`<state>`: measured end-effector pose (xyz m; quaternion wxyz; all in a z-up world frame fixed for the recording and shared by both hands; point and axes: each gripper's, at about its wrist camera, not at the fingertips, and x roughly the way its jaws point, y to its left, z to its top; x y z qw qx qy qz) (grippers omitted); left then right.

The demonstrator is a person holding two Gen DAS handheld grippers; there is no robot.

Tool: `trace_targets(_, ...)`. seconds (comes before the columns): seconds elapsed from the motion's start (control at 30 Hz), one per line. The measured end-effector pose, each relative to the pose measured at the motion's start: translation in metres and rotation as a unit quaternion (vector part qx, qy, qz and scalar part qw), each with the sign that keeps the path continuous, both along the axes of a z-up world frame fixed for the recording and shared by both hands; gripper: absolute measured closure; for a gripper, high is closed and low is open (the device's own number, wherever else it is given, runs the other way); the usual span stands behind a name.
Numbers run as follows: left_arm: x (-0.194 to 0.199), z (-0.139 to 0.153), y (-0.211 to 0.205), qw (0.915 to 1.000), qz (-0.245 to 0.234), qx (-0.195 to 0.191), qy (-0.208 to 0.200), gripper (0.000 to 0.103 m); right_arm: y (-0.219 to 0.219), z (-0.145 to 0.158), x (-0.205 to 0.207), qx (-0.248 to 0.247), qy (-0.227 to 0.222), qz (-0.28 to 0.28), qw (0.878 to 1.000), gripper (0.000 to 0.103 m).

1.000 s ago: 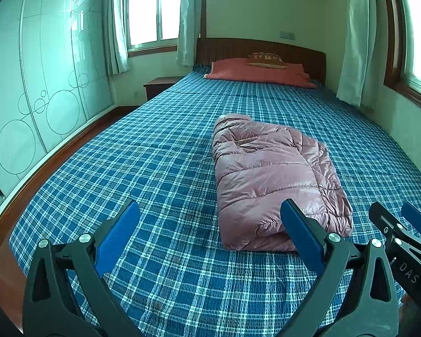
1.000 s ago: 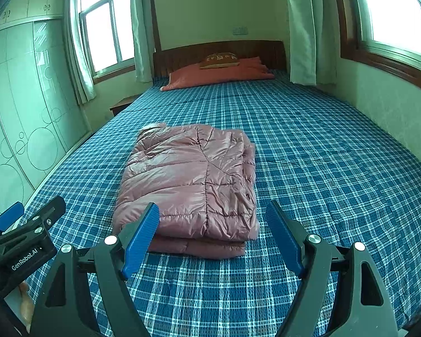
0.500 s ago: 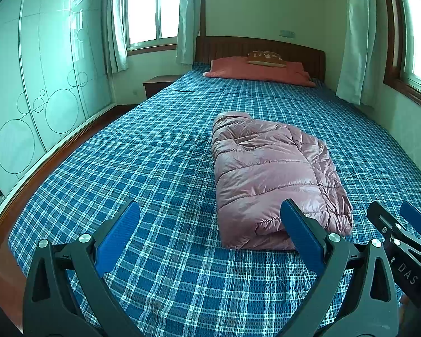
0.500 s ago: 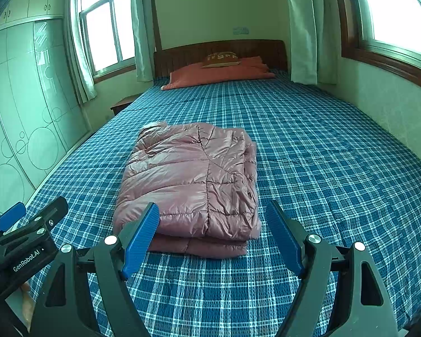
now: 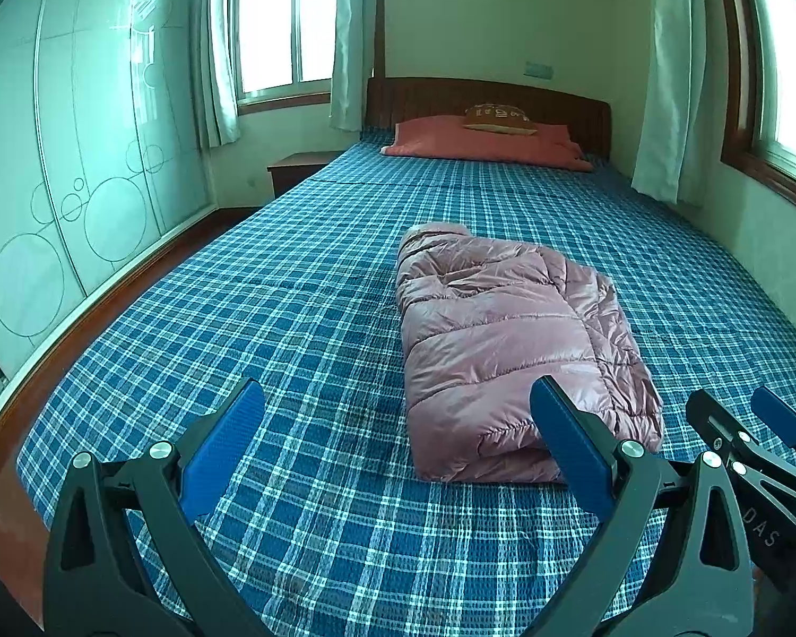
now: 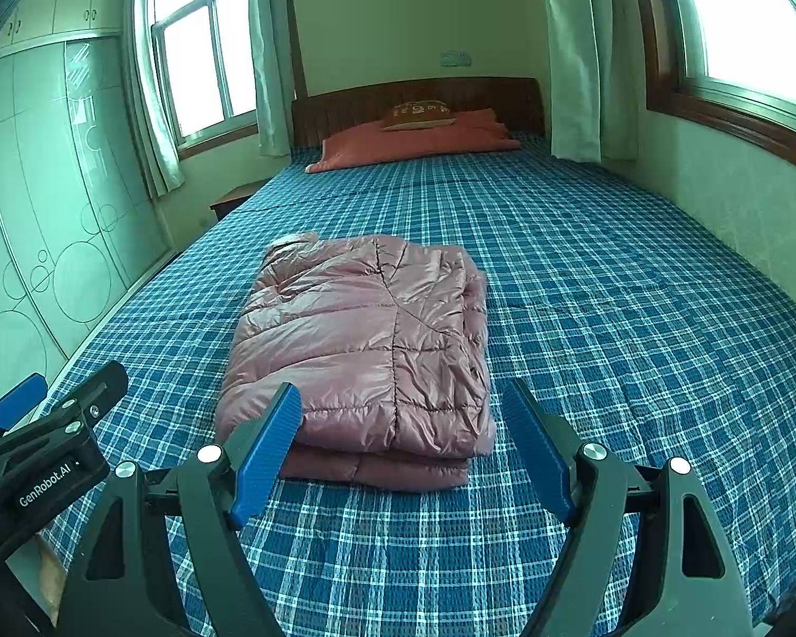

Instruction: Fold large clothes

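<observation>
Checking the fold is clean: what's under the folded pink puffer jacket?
The folded pink puffer jacket lies directly on the blue plaid bedspread. Its own lower folded layer shows at the near edge. Anything further beneath is covered.

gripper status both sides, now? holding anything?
Left gripper: open, holding nothing, clear of the folded pink jacket.
Right gripper: open, holding nothing; the jacket lies on the bed just beyond its fingertips.

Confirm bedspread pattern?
The bedspread is a blue plaid with white and darker lines, shown best in the right wrist view.
</observation>
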<state>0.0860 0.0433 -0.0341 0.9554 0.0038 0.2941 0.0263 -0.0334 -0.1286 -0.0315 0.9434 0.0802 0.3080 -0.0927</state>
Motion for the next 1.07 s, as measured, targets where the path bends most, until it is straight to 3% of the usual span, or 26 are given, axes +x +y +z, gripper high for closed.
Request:
trace_targets(0.63,0.001,-0.008,0.001,0.9999,-0.009,-0.013,0.002,0.002,-0.003,-0.005,0.001,0.001,0.005,0.000,1.000,0.026)
trace_targets(0.93,0.013,-0.021,0.006,1.0000,0.000,0.001,0.002,0.002,-0.010,-0.014,0.004,0.004,0.013,-0.002,1.000,0.026)
trace_targets(1.07,0.036,-0.043,0.026,0.9993,0.013,0.007,0.035,0.002,-0.031,-0.027,0.008,0.004,0.025,-0.019,0.999,0.026)
